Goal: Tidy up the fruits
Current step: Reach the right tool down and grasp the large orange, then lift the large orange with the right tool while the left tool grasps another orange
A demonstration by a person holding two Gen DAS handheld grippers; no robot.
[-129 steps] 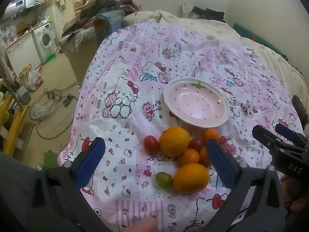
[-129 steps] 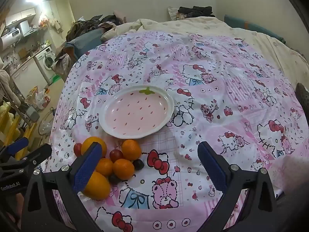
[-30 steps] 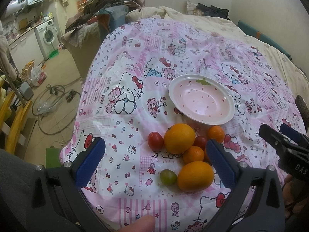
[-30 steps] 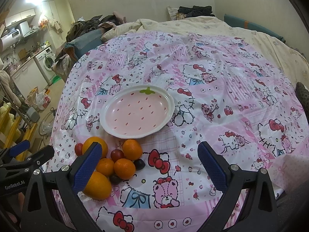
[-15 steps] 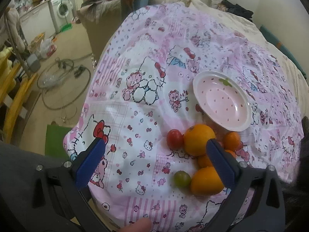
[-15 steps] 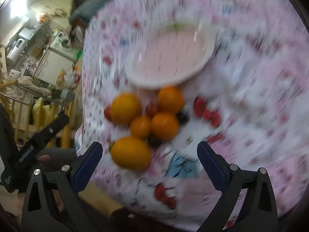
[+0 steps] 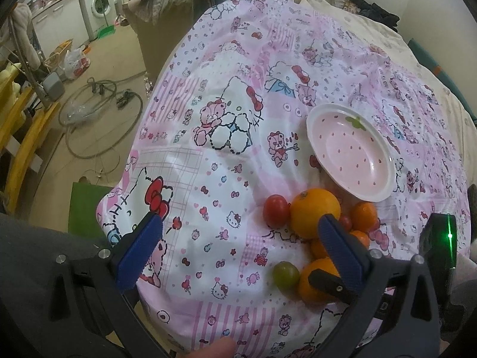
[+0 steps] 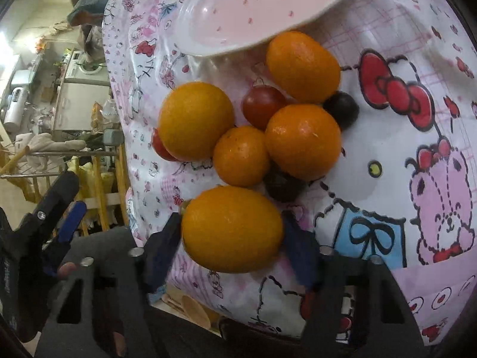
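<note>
A pile of fruit lies on the pink cartoon cloth beside an empty pink strawberry plate. It holds several oranges, red tomatoes, a green tomato and dark grapes. My right gripper is low over the near edge of the pile. Its jaws are closing on the nearest oval orange, and the pads meet both its sides. The orange rests on the cloth. My left gripper hovers open left of the pile, with only cloth between its fingers.
The cloth covers a bed whose near edge drops off just behind the pile. Left of it are the floor with a coiled hose, a washing machine and a yellow rack. A round orange lies next to the plate.
My right gripper has dropped and tipped down from a high view of the bed to the pile. Its jaws have narrowed around the oval orange. The left gripper drifted left slightly.
</note>
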